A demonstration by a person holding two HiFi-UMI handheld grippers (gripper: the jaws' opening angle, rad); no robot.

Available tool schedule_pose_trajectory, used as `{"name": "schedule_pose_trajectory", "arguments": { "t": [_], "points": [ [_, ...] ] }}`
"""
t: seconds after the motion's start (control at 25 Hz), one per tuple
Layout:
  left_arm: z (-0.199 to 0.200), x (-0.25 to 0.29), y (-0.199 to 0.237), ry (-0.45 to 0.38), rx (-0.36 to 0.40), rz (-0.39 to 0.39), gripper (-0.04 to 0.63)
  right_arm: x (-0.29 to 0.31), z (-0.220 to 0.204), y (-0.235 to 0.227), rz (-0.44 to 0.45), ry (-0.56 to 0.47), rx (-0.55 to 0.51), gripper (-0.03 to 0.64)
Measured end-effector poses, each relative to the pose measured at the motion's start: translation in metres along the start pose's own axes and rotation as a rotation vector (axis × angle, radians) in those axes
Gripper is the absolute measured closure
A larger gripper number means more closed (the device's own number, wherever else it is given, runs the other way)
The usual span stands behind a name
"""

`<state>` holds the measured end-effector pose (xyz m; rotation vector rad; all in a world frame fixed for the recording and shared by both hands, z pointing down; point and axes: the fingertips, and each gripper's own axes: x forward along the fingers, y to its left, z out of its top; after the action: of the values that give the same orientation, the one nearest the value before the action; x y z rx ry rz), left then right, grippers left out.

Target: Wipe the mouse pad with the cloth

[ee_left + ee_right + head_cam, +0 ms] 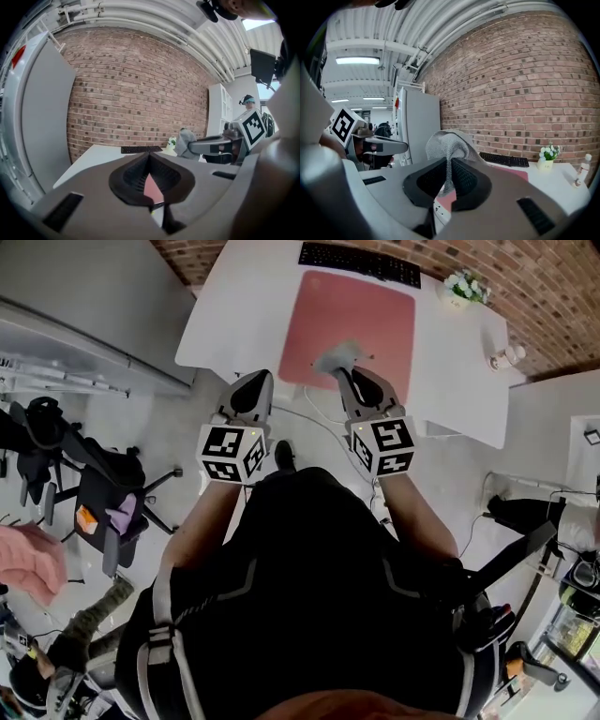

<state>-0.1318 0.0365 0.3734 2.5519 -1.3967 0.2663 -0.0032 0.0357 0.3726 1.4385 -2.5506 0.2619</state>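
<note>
I am pinching the cloth (447,144) in my right claw (449,165), jaws closed on a bunched fold, with the rest puffing up past the tips. It is hovering at the near edge of the pad (361,320); I cannot tell if it is touching. My left claw (150,158) is sitting closed and empty at the near edge of the desk (239,306). The cloth looks soft, light and floppy, so I am judging a thick gathered fold the best hold, leaving loose fabric to drag flat.

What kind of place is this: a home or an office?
Most likely an office or workroom: a white desk carries a keyboard and a pink mouse pad, a brick wall stands behind it, and a wheeled office chair stands nearby.
</note>
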Motion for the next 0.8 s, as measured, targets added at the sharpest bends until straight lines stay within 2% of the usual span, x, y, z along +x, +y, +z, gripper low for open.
{"name": "schedule_pose_trajectory", "arguments": {
  "t": [0.36,0.8],
  "points": [
    [-0.057,0.038,0.062,0.114,-0.08,0.006,0.597,0.085,-0.046,0.011,0.054,0.143,-0.008,0.584],
    [-0.112,0.076,0.094,0.264,-0.128,-0.044,0.597,0.157,-0.119,0.024,0.092,0.327,0.003,0.584]
  ]
}}
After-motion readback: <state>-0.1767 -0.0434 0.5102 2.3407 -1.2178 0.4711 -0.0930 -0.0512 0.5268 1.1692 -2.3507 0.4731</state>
